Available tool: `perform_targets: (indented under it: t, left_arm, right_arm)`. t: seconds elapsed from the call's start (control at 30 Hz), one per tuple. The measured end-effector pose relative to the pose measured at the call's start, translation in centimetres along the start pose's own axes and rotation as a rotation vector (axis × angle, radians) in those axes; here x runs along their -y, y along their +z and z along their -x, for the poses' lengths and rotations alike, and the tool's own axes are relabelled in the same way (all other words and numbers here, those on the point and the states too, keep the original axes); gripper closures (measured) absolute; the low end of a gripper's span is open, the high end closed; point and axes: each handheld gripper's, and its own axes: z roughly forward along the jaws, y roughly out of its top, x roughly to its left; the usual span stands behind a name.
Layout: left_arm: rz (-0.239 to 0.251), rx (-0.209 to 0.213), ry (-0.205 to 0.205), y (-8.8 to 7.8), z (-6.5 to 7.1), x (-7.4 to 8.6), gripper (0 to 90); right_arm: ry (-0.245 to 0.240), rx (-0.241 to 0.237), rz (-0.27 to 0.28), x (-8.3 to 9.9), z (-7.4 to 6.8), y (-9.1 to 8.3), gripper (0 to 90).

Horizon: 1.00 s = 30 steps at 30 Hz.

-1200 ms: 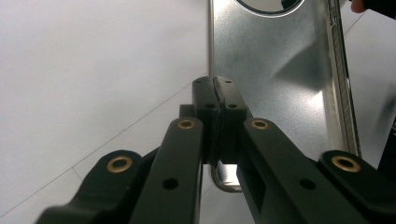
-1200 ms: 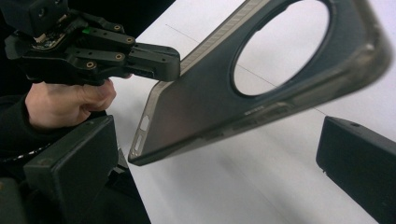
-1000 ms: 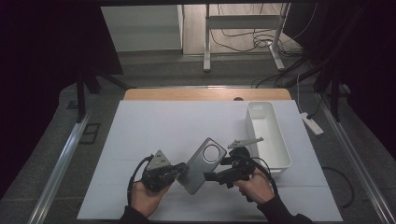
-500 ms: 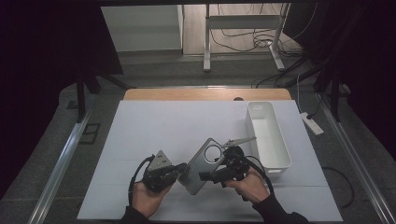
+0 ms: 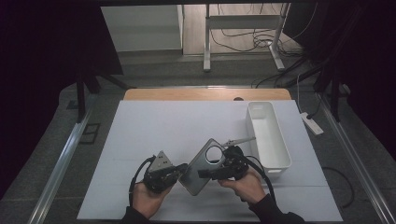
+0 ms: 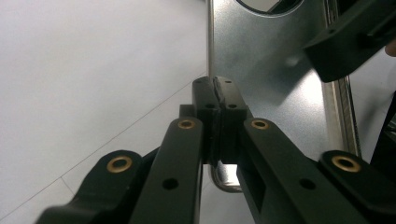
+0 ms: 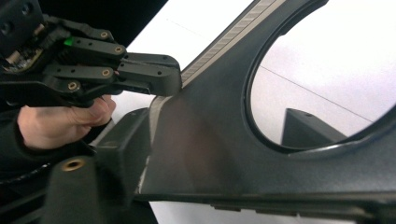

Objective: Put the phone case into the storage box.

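1. Near the front edge of the tabletop (image 5: 140, 121), a person holds a grey metal plate (image 5: 201, 170) between two hand-held grippers, tilted up off the white surface.
2. That plate has a round hole (image 5: 214, 153) near its upper end; through the hole, in the right gripper view, the white surface shows.
3. On the left, the left gripper (image 5: 180, 169) has its fingers (image 6: 205, 95) clenched on the plate's edge — in its own view the two pads meet tight, with the thin metal edge running up from between them.
4. The left hand (image 5: 152, 198) grips that tool from below, and a cable loops off its outer side.
5. On the right, the right gripper (image 5: 205, 173) reaches across the plate from the far side; its fingers (image 7: 123, 154) have just been closing, one on each face of the sheet.
6. Whether those pads press the metal yet I cannot tell — the near one lies right against the plate's face.
7. The right hand (image 5: 245, 184) sits just below the plate's right edge.
8. Beside them to the right stands a long white bin (image 5: 280, 144), with a small metal piece (image 5: 238, 140) poking out by its near wall.
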Motion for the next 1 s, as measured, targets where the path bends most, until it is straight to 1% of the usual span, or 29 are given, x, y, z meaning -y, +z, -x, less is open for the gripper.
perform_targets:
  t: [0.03,0.07,0.1,0.3,0.37,0.4,0.43,0.53,0.63,0.67,0.83,0.9,1.0]
  left_arm:
    - [0.001,0.000,0.001,0.0,0.0,0.0,88.9]
    - [0.001,0.000,0.001,0.0,0.0,0.0,88.9]
    - [0.002,-0.001,0.002,0.0,0.1,0.0,88.9]
    - [0.007,-0.001,0.003,-0.1,0.1,0.0,88.9]
    - [0.009,0.000,0.005,-0.1,0.1,0.0,88.9]
    - [0.009,0.000,0.005,-0.1,0.1,0.0,88.9]
    - [0.011,-0.001,0.006,-0.1,0.1,0.0,88.9]
    - [0.015,-0.003,0.007,-0.2,0.2,0.0,88.9]
    - [0.017,-0.004,0.010,-0.2,0.2,0.0,88.9]
    - [0.017,-0.003,0.010,-0.2,0.2,0.0,88.9]
    - [0.019,0.002,0.010,-0.2,0.2,0.1,88.8]
    - [0.019,0.005,0.010,-0.2,0.2,0.1,88.9]
    - [0.019,0.008,0.012,-0.1,0.2,0.1,88.8]
  right_arm:
    - [0.008,-0.007,0.005,0.0,0.0,0.0,29.7]
    - [0.008,-0.007,0.005,0.0,0.0,0.0,29.7]
    - [0.025,-0.025,0.006,0.0,0.2,0.0,36.3]
    - [0.051,-0.051,0.011,0.1,0.4,0.0,52.0]
    - [0.056,-0.060,0.014,0.2,0.5,0.0,55.8]
    - [0.056,-0.060,0.014,0.2,0.5,0.0,55.8]
    - [0.061,-0.069,0.017,0.2,0.6,0.0,59.0]
    - [0.070,-0.080,0.020,0.2,0.7,0.0,64.8]
    - [0.084,-0.096,0.018,0.2,0.8,0.0,68.4]
    - [0.096,-0.103,0.017,0.2,0.8,0.0,69.6]
    - [0.114,-0.124,0.028,0.3,1.1,-0.1,72.9]
    - [0.125,-0.141,0.035,0.2,1.2,-0.2,75.3]
    - [0.130,-0.145,0.037,0.2,1.2,-0.2,77.2]
